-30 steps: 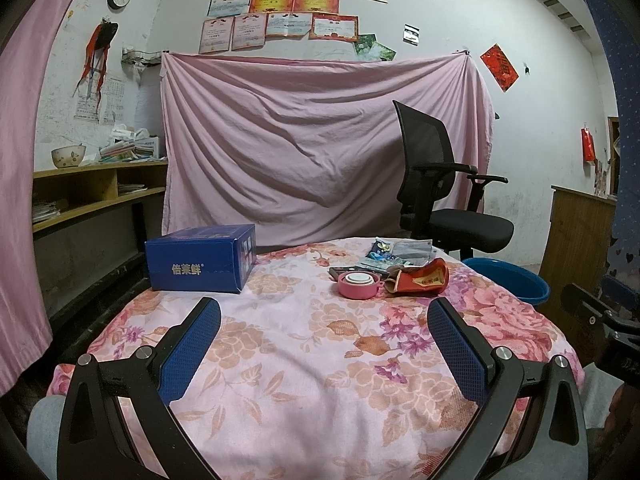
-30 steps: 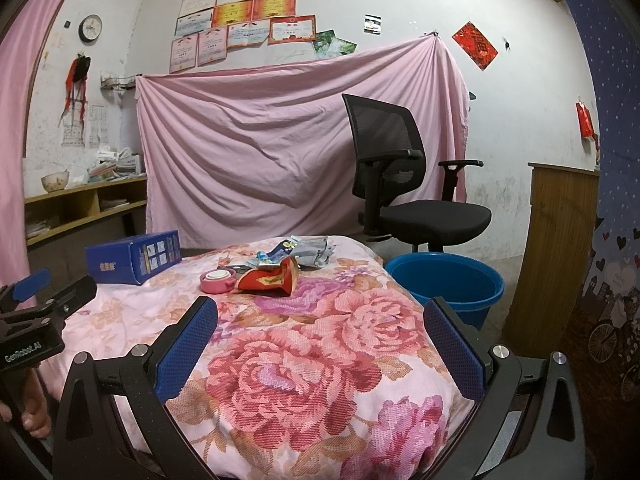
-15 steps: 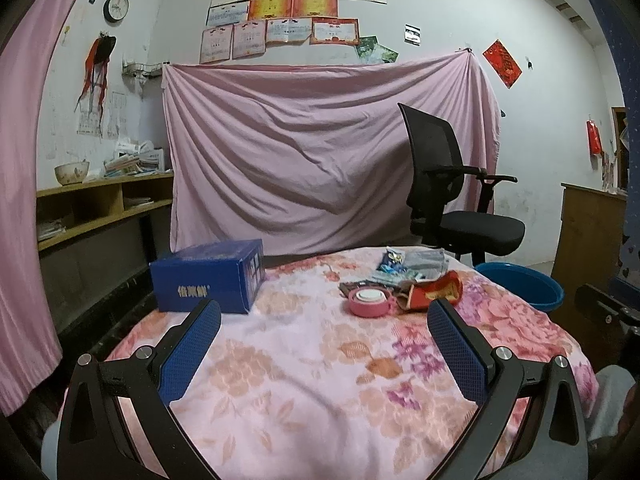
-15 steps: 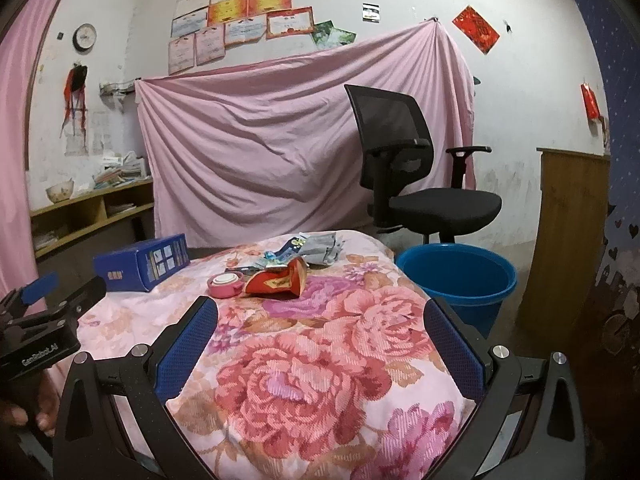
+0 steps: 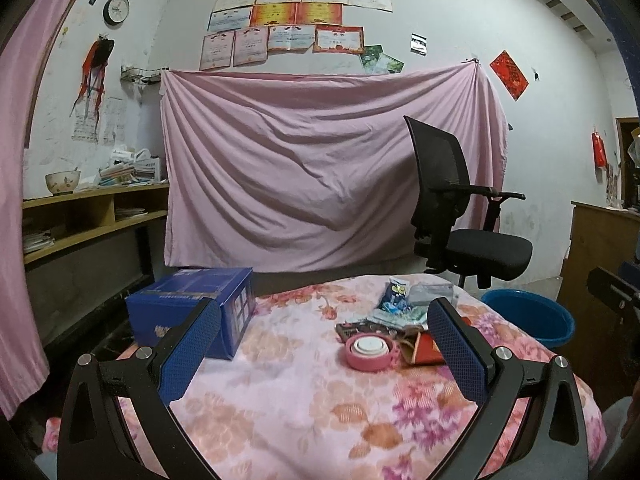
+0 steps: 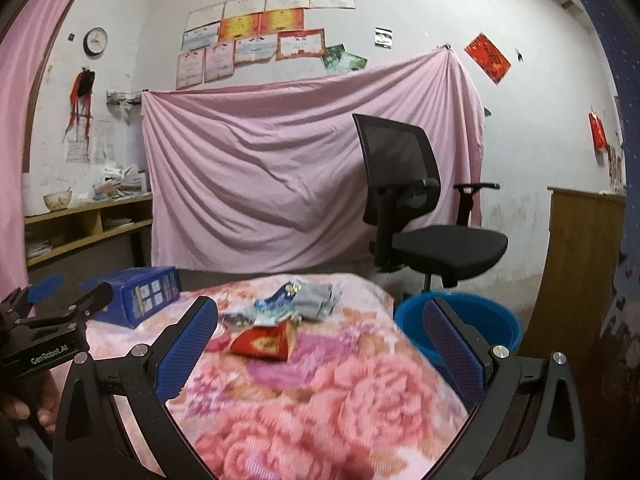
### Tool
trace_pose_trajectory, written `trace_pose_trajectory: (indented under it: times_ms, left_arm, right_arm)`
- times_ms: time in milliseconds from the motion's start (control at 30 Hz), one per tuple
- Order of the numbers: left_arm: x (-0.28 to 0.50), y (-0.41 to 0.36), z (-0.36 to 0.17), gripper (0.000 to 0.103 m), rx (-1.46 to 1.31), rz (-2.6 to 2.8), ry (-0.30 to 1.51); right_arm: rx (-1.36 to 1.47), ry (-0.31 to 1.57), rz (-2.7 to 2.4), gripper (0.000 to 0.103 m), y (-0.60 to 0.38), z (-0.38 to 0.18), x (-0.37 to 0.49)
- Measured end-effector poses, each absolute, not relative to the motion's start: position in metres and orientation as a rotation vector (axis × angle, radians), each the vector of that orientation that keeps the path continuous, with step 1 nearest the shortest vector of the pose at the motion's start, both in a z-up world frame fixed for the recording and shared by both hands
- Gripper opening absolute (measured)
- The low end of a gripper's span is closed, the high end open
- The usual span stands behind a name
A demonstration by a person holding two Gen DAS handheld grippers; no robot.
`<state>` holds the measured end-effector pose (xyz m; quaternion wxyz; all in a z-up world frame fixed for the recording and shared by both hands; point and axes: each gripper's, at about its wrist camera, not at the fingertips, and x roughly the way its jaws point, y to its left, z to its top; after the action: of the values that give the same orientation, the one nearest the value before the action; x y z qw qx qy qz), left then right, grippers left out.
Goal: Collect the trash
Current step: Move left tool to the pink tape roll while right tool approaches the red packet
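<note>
Trash lies on a floral tablecloth (image 5: pixel 288 408): a red wrapper (image 5: pixel 426 350) (image 6: pixel 264 344), a pink round tape-like item (image 5: pixel 368 352), a blue snack packet (image 5: pixel 394 296) (image 6: pixel 280 294) and a grey packet (image 5: pixel 430 292) (image 6: pixel 318 300). A blue bucket (image 5: pixel 528 318) (image 6: pixel 460 320) stands on the floor right of the table. My left gripper (image 5: pixel 320 344) is open and empty, short of the trash. My right gripper (image 6: pixel 320 340) is open and empty, with the red wrapper between its fingers' lines, farther off.
A blue carton (image 5: pixel 192 312) (image 6: pixel 136 296) sits at the table's left. A black office chair (image 5: pixel 460 216) (image 6: pixel 420 216) stands behind the table before a pink sheet (image 5: pixel 320 168). Wooden shelves (image 5: pixel 88 216) are at left, a wooden cabinet (image 6: pixel 584 264) at right.
Both grippers have moved forward and lower toward the trash pile; the objects look larger. Both stay open and empty.
</note>
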<state>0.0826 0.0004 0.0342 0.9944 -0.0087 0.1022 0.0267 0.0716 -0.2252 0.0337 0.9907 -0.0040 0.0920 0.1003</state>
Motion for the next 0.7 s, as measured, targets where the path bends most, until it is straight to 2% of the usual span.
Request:
trace_pose_trajectory:
  times_ms: [333,700]
  left_arm:
    - [0.134,0.011,0.029,0.101,-0.006,0.091,0.206]
    - [0.184,0.017,0.003,0.101,-0.020,0.027,0.389]
  right_arm:
    - [0.020,0.186,0.307,0.103,-0.220,0.039,0.140]
    - [-0.031,0.541,0.346,0.103,-0.190,-0.002,0.212]
